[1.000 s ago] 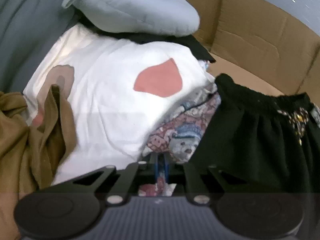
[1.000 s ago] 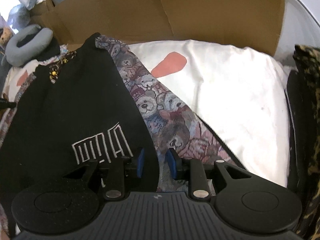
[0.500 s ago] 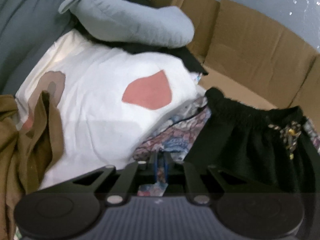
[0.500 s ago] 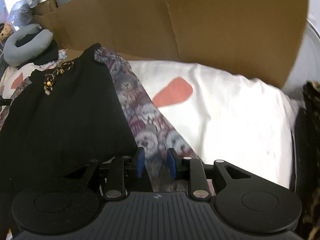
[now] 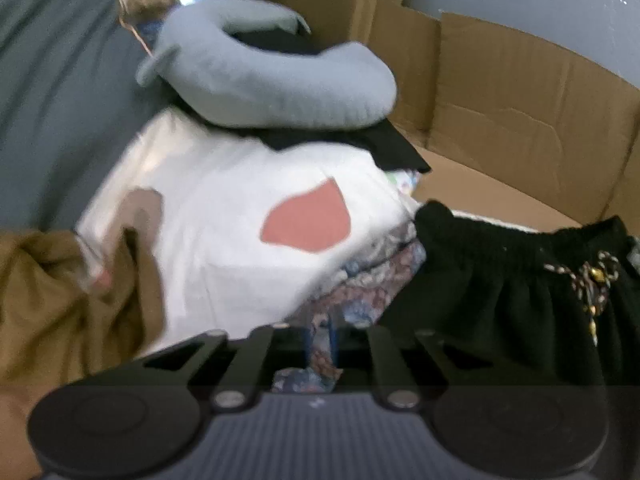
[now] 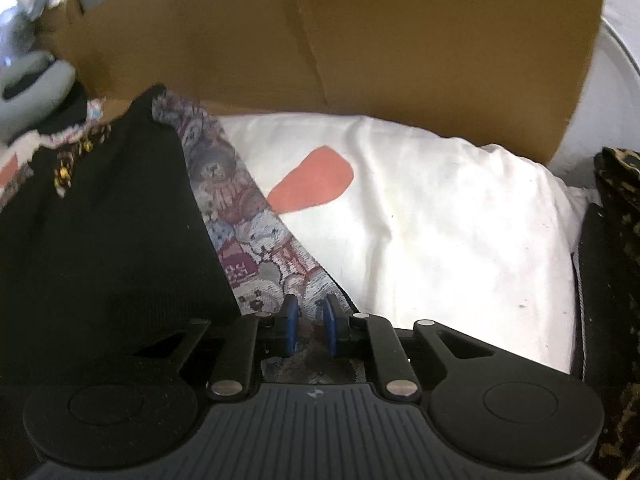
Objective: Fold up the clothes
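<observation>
A teddy-bear print garment (image 6: 240, 216) lies under a black knit garment (image 6: 100, 220) on a white cushion with a red heart (image 6: 420, 216). My right gripper (image 6: 308, 320) has its blue pads narrowly apart with the bear-print fabric between them. My left gripper (image 5: 319, 336) is shut on an edge of the same bear-print garment (image 5: 360, 284), beside the black garment's elastic waistband (image 5: 520, 280) and its patterned drawstring (image 5: 592, 284).
Cardboard box walls (image 6: 400, 40) stand behind the pile and show in the left wrist view (image 5: 520, 100). A grey neck pillow (image 5: 272, 80) rests on black cloth. Brown fabric (image 5: 52, 300) bunches at left. Leopard-print fabric (image 6: 620, 220) lies at right. A grey sofa (image 5: 52, 100) is behind.
Both grippers have pulled back and up with the bear-print garment. More of the bear fabric shows, and the right pads have closed in on it.
</observation>
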